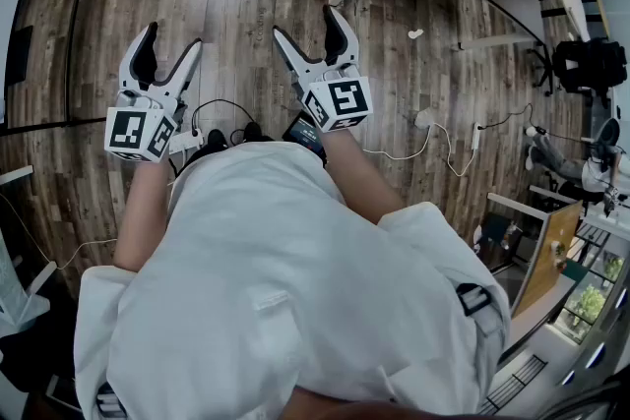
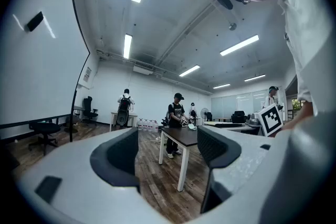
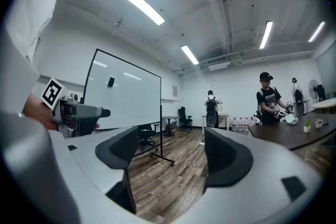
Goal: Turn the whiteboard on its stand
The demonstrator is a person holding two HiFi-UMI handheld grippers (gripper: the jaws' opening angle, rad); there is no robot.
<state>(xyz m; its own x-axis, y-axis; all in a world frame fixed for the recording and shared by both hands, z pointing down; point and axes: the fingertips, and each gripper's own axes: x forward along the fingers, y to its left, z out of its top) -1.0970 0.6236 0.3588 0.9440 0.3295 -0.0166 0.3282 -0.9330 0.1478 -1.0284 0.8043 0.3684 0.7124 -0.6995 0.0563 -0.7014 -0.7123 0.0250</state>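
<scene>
On the wood-plank floor to the person's left, the large white whiteboard [image 3: 123, 94] stands upright on its black wheeled stand [image 3: 160, 157], well apart from both grippers. A dark-topped table with white legs [image 2: 184, 136] stands to the right. The left gripper [image 1: 172, 39] and right gripper [image 1: 305, 23] point level, jaws wide apart, nothing between them. Their cubes bear black-and-white square markers [image 1: 345, 100]. A bystander's black T-shirt [image 3: 269, 102] has print too small to read.

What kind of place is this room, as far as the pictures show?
Most likely an open office or a lab workroom. A large whiteboard stands on a floor stand, a long dark-topped table has people working near it, and a black office chair stands by the wall.
</scene>
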